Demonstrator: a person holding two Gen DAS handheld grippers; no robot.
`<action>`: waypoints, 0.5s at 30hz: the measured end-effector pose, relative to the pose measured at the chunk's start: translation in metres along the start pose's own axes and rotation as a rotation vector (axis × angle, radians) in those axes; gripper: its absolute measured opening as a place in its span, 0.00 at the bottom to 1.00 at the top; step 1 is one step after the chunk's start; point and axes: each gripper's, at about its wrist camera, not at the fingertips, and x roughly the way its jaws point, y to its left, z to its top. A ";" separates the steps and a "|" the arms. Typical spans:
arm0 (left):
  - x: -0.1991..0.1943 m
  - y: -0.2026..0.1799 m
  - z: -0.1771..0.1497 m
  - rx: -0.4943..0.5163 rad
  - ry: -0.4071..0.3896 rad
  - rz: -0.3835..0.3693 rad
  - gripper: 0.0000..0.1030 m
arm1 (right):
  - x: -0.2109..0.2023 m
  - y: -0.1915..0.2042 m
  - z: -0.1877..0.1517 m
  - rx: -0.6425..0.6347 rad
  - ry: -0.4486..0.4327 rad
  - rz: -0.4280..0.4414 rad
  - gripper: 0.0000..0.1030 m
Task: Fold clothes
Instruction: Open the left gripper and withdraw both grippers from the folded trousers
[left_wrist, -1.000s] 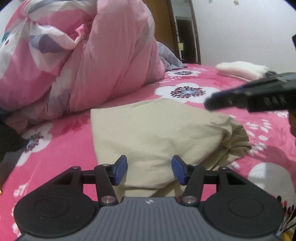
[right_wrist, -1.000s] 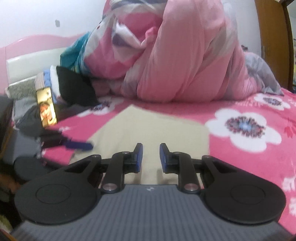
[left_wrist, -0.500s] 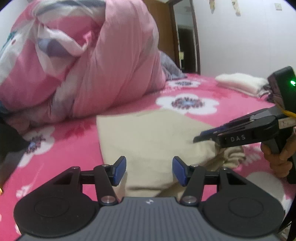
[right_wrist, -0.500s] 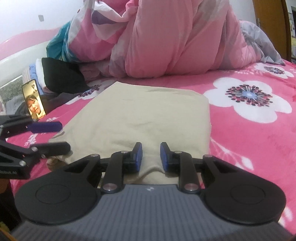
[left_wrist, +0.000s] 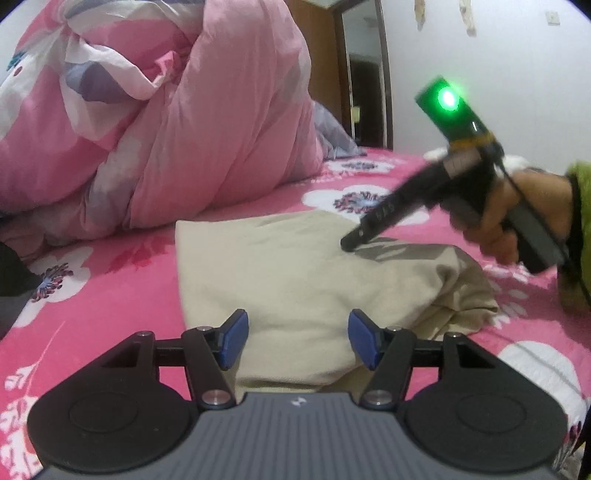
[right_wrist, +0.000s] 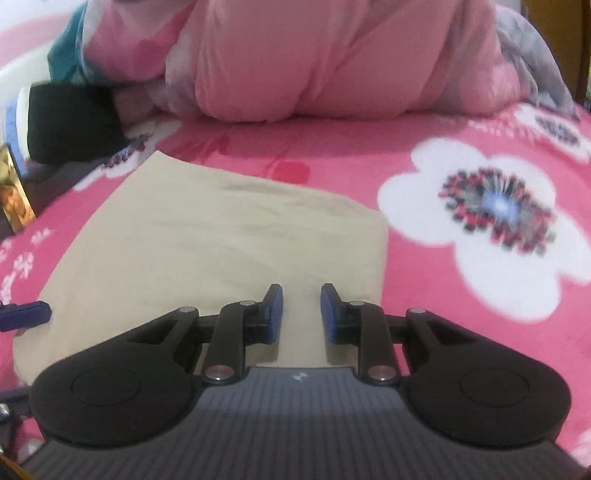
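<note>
The right tool (right_wrist: 301, 314) has dipped toward the beige garment (left_wrist: 295, 266) lying folded on the pink floral bed (left_wrist: 110, 280), jaws slightly apart, empty; the left tool (left_wrist: 297, 338) gapes wide above its near edge.

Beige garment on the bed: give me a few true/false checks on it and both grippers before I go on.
1. The beige garment lies on the pink floral bedsheet. True.
2. The left gripper is shut on cloth. False: its jaws are open, empty.
3. The right gripper is open above the garment. True.
4. The garment is folded neatly all round. False: one end is bunched.
5. A pink duvet is heaped behind it. True.
</note>
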 end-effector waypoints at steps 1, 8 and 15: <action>0.001 0.000 -0.002 -0.003 -0.001 -0.002 0.60 | -0.002 0.000 0.008 -0.004 -0.004 -0.002 0.21; 0.003 0.002 -0.011 -0.028 -0.004 -0.016 0.60 | 0.051 -0.025 0.029 0.069 0.073 0.034 0.20; 0.000 0.006 -0.012 -0.058 0.000 -0.033 0.60 | 0.026 0.016 0.072 0.061 0.112 0.095 0.23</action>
